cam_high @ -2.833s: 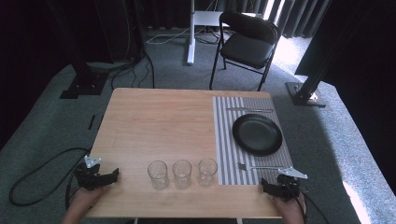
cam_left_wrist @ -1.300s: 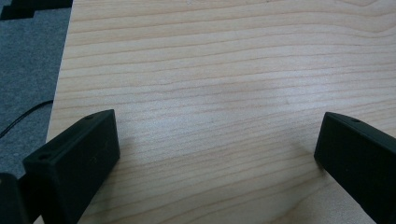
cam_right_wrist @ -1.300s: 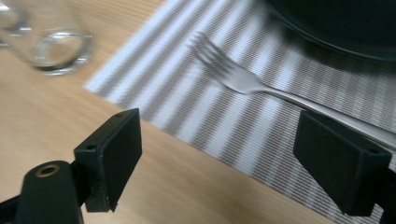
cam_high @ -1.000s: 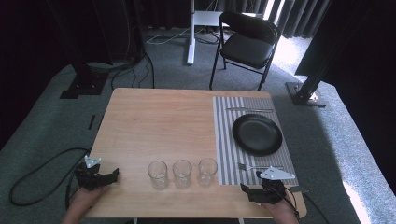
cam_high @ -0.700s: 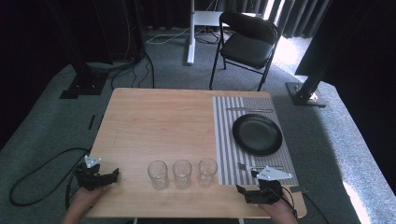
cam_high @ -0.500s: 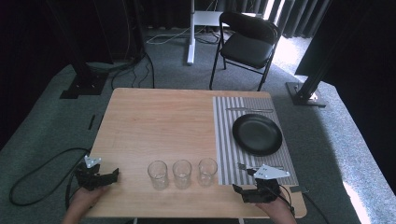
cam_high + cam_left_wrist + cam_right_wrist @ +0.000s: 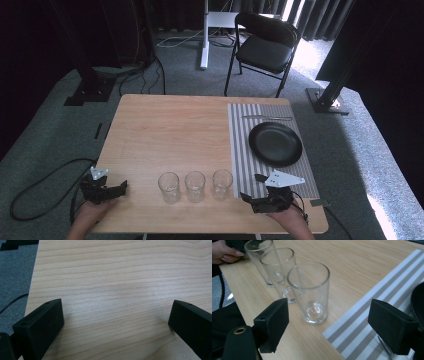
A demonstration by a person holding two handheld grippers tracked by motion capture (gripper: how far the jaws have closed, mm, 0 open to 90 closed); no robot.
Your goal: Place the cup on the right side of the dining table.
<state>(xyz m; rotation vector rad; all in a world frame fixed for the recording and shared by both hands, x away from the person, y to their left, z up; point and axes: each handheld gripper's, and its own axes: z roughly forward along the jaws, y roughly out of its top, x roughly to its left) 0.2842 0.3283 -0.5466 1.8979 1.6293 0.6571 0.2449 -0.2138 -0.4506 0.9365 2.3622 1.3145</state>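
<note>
- The right tool [image 7: 250, 199], jaws apart and gripping nothing, hangs over the table's [image 7: 170, 125] near edge with its open jaws turned toward the nearest glass [image 7: 222, 183], likely lining up a grasp.
- Three empty glasses stand upright in a row along the near edge, the nearest glass just beside the striped placemat's [image 7: 245, 150] left border.
- The left tool [image 7: 120, 187], released and empty, rests at the near left corner, apart from the work.
- The high view takes in the black plate [image 7: 275, 143] on the placemat and a knife [image 7: 267, 118] beyond it.
- The right gripper view [image 7: 329, 325] shows the nearest glass [image 7: 310, 290] framed between its jaws, not yet reached; the left gripper view [image 7: 115, 322] shows bare wood.
</note>
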